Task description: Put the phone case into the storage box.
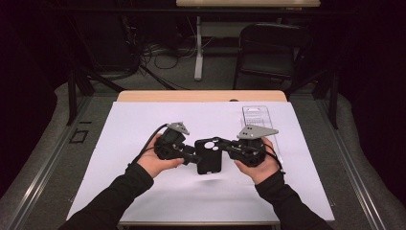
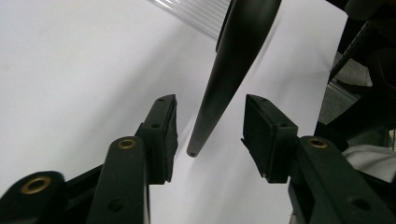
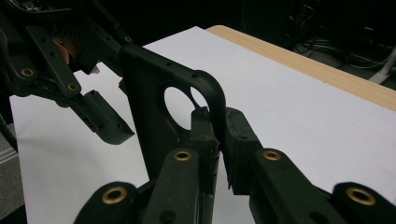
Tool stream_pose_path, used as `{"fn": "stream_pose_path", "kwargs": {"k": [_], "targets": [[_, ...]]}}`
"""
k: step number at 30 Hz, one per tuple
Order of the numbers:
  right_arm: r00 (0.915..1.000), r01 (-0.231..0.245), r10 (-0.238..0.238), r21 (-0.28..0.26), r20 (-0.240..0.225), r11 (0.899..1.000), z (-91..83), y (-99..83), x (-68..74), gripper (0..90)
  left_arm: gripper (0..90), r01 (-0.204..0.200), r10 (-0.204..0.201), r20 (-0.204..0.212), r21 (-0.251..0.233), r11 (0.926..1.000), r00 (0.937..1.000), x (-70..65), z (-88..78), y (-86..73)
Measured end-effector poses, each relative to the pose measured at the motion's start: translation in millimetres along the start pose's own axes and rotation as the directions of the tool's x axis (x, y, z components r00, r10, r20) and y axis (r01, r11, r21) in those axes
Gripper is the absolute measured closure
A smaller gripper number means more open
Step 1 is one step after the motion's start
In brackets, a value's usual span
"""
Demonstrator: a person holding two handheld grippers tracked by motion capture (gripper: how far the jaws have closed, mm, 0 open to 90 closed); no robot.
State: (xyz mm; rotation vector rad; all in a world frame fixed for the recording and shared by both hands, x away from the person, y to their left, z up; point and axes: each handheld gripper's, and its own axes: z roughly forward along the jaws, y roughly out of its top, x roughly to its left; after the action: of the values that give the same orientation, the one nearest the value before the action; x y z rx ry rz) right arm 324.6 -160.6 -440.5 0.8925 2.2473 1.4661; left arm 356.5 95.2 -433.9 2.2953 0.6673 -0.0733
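Observation:
A black phone case (image 1: 208,155) with a round camera cut-out hangs above the white sheet (image 1: 134,124) between both grippers. My right gripper (image 1: 224,146) is shut on the case's edge; in the right gripper view the pads of that gripper (image 3: 219,126) pinch the case's (image 3: 149,107) rim beside the cut-out. My left gripper (image 1: 194,158) is at the case's other side. In the left gripper view the gripper (image 2: 210,135) stands open, and the case's thin edge (image 2: 233,60) runs down between the pads with a gap on each side. The left gripper (image 3: 100,119) also shows far left in the right gripper view.
A clear ribbed plastic piece (image 1: 256,115) lies at the sheet's back right, also seen as the ribbed strip (image 2: 196,11). The wooden table edge (image 1: 201,96) runs along the back. A black chair (image 1: 268,52) and cables stand on the floor beyond.

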Motion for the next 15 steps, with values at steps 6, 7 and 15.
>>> {"fn": "stream_pose_path", "kwargs": {"k": [6,7,15], "targets": [[0.9998,-0.003,0.003,-0.012,0.018,1.0,-4.7,1.0,-5.0,84.2,50.3,-0.025,0.024,-0.035,-0.019,0.9995,0.9991,1.3,-3.6,-2.0],[0.9997,0.001,-0.001,-0.015,0.022,1.0,-5.6,1.3,-6.3,84.2,49.6,-0.025,0.024,-0.035,-0.025,0.9994,0.9991,1.6,-4.4,-2.4],[0.9988,0.001,0.0,-0.026,0.049,1.0,-13.0,3.2,-15.1,84.2,45.5,-0.004,0.0,-0.066,-0.067,0.9978,0.9978,4.5,-10.3,-9.3]]}}
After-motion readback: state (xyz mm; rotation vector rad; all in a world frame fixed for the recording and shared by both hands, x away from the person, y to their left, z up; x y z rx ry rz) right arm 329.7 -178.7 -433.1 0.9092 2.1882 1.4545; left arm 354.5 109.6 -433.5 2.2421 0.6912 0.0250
